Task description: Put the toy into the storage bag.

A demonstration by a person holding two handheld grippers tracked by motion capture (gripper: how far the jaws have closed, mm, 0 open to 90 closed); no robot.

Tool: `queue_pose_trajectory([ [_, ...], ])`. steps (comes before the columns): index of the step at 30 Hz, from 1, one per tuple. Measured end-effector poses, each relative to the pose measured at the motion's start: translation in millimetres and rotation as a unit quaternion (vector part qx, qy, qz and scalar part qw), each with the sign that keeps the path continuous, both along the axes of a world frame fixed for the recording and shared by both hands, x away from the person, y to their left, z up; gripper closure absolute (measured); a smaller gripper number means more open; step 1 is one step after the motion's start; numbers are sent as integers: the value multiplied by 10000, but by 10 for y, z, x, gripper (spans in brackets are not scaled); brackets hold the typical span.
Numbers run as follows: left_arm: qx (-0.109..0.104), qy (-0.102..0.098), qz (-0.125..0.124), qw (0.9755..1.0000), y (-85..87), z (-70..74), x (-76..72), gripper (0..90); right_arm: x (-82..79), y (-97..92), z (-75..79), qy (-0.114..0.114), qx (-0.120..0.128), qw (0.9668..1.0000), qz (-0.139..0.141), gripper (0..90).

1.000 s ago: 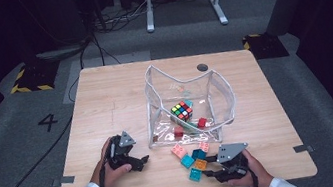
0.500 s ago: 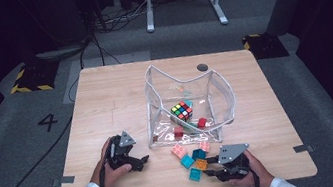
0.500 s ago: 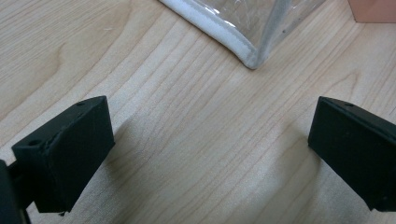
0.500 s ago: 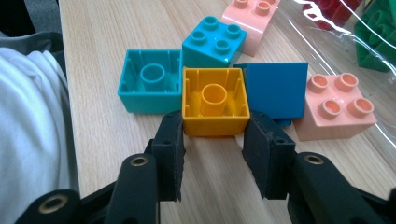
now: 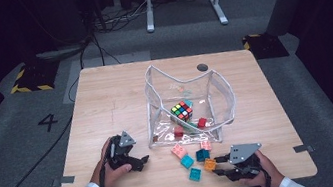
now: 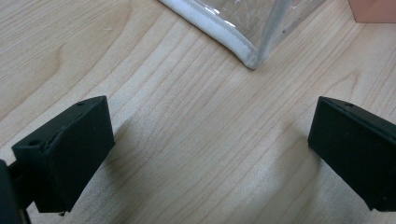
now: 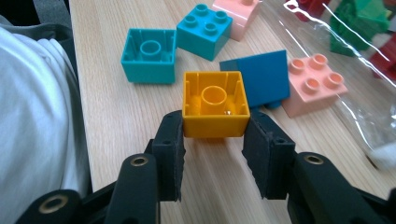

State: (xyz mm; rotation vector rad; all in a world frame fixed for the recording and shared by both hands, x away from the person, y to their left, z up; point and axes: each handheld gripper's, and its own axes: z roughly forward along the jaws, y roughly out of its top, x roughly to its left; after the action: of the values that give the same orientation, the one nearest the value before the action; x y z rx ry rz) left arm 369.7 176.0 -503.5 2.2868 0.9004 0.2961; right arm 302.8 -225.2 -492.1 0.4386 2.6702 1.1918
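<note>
**Desk:** What have you got in the right tongs (image 7: 214, 135)?

**Operator:** I've got the orange brick (image 7: 215, 103) pinched between the two pads, one on each side wall. It sits hollow side up, so I'm looking into its open underside. The jaws have just been closing, and the brick is between them now, gripped. It's near the front edge of the table (image 5: 106, 108), on my right side, just in front of the clear bag (image 5: 186, 105).

**Desk:** What's around it?

**Operator:** Loose bricks. A teal one (image 7: 149, 55) lies upside down just beyond it to the left, a second teal brick (image 7: 204, 31) is studs up behind that, a dark blue one (image 7: 261, 77) is right beside the orange one and may be touching it, and a pink brick (image 7: 314, 84) lies just past the blue. Another pink brick (image 7: 236, 11) is further back.

**Desk:** And the bag?

**Operator:** It stands open in the middle of the table with a colour-tiled puzzle cube (image 5: 182, 111) and some red bricks (image 5: 201, 122) inside.

**Desk:** Left side?

**Operator:** My left tongs (image 6: 210, 149) are spread wide with nothing but bare wood between them, low over the table. A bottom corner of the bag is just ahead of them.
</note>
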Motion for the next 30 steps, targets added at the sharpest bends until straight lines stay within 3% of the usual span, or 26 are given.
queue_pose_trajectory([
  [6,-3,2,-4,10000,0,0,0,3,-5,-164,40,-21,34,10000,-69,594],
  [17,-18,7,13,10000,-2,-1,-1,3,47,-543,134,-183,170,9973,-691,594],
  [22,-10,8,8,10000,-1,-1,-1,3,143,-741,216,-339,241,9941,-1006,594],
  [30,-11,8,9,10000,-1,-1,-1,3,384,-1061,377,-470,486,9838,-1659,594],
])
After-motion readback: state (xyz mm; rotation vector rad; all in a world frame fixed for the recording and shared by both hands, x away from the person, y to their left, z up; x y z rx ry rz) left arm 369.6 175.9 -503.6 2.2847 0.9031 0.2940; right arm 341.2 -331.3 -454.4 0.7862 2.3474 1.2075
